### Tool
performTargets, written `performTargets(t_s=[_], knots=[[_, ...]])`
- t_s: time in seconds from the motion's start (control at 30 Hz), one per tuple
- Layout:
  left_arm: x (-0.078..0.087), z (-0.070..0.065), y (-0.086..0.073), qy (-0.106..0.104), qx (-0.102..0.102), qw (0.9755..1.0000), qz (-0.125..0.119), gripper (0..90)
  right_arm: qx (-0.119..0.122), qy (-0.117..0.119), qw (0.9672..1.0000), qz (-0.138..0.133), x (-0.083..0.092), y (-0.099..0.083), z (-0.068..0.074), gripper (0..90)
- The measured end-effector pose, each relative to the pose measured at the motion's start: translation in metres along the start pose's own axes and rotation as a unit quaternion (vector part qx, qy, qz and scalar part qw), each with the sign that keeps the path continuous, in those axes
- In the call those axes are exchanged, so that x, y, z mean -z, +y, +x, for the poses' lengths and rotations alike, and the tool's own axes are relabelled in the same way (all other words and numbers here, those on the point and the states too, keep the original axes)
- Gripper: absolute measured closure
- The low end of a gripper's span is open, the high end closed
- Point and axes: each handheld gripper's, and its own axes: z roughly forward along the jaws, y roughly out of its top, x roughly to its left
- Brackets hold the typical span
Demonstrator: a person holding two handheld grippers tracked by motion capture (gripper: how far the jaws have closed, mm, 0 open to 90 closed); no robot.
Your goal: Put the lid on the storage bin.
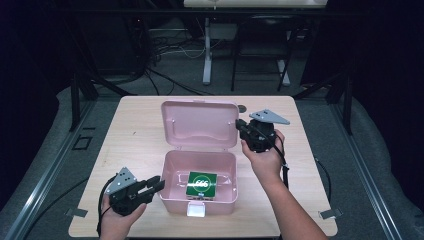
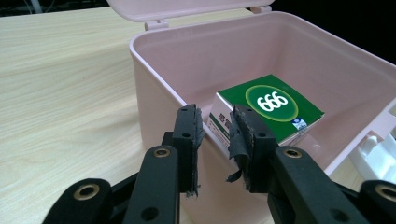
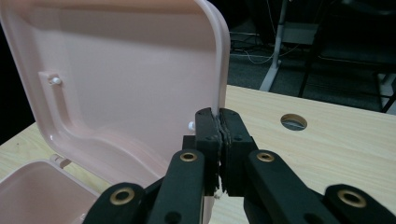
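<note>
An open pink storage box on a light wooden table, a claw at each side of it.

At the near left, the left claw [image 1: 156, 186] hovers just beside the pink box [image 1: 172, 197], jaws slightly parted and holding nothing, its tips by the box's left rim. Inside the box lies a green carton [image 1: 201, 184] marked 666. Farther right, the right claw [image 3: 220, 122] is pressed together on the right edge of the raised lid [image 1: 199, 124]; it appears to pinch that rim, though the contact is hard to see.

Right gripper [image 1: 239, 125] pinches pink box [image 1: 172, 165] lid [image 1: 200, 122] (upright).
</note>
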Motion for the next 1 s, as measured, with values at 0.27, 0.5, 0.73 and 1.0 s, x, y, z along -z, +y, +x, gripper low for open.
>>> performTargets(t_s=[0.27,0.5,0.73,1.0], knots=[[0.0,0.0,0.0,-0.002,-0.001,1.0,0.001,70.7,0.007,0.0,1.0,-0.002,-0.004,0.002,0.002,87.6],[0.001,-0.001,0.0,0.001,-0.002,1.0,0.002,70.9,0.021,-0.003,0.9997,-0.015,0.008,-0.004,0.008,87.6],[0.001,-0.001,0.0,0.0,-0.003,1.0,0.002,70.9,0.025,-0.003,0.9992,-0.031,0.018,-0.013,0.011,87.4],[0.001,0.0,0.0,-0.002,-0.002,1.0,0.0,71.1,0.012,0.005,0.9989,-0.044,0.028,-0.022,0.014,86.4]])
